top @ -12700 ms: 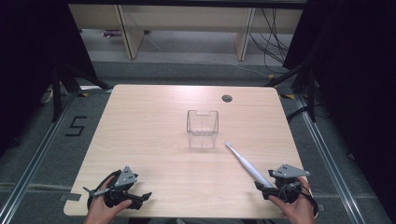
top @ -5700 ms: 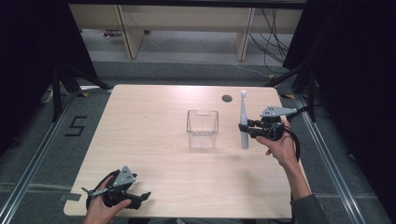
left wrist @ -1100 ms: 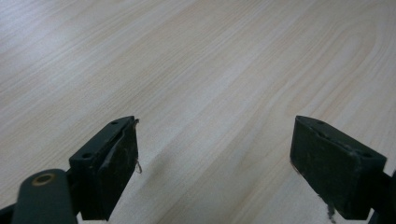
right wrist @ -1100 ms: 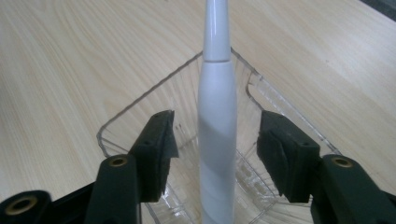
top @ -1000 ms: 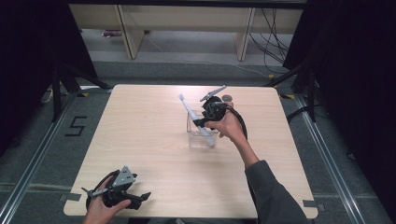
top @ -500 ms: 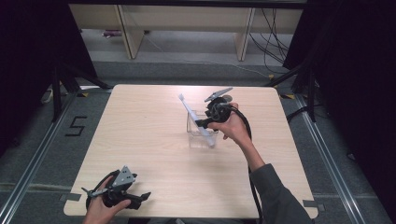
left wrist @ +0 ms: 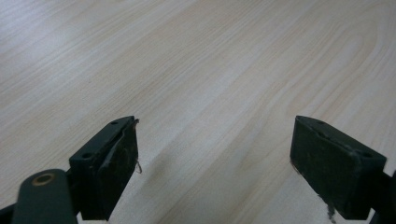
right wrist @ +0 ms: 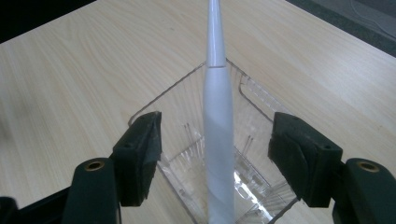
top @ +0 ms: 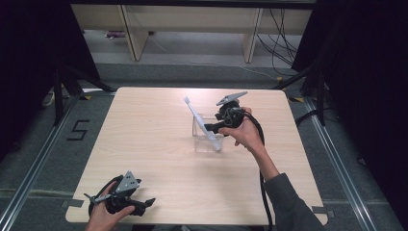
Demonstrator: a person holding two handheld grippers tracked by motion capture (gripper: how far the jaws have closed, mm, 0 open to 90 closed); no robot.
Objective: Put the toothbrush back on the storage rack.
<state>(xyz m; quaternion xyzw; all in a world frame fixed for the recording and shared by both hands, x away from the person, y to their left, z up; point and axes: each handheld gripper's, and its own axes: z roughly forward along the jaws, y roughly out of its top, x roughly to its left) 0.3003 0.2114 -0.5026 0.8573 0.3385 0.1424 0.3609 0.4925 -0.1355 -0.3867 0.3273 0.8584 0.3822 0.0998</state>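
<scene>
**A:** ok so which step is this? Looks to me like the drop-off part. The white electric toothbrush (right wrist: 218, 140) is standing in the clear plastic box (right wrist: 154, 100), thick end down at the bottom, leaning so its brush head (top: 186, 100) pokes up and out past the box's rim on the side away from the right gripper (top: 214, 126).

**B:** agreed. And the right gripper (right wrist: 217, 158) isn't gripping anything here. In its own view the jaws sit wide apart, one on each side of the handle, with visible gaps both sides. So my guess is it's a release, and the next move is just lifting straight out without clipping the handle or nudging the box.

**A:** box is see-through and looks light, so yeah, could slide. Toothbrush itself is smooth, glossy white, tapering from a fat handle to a thin neck.

**B:** what about the other one?

**A:** left gripper (top: 121, 198) is parked well away from the box, near the table (top: 144, 125) edge closest to the person. Jaws spread wide, nothing between them but bare wood (left wrist: 210, 70).
</scene>
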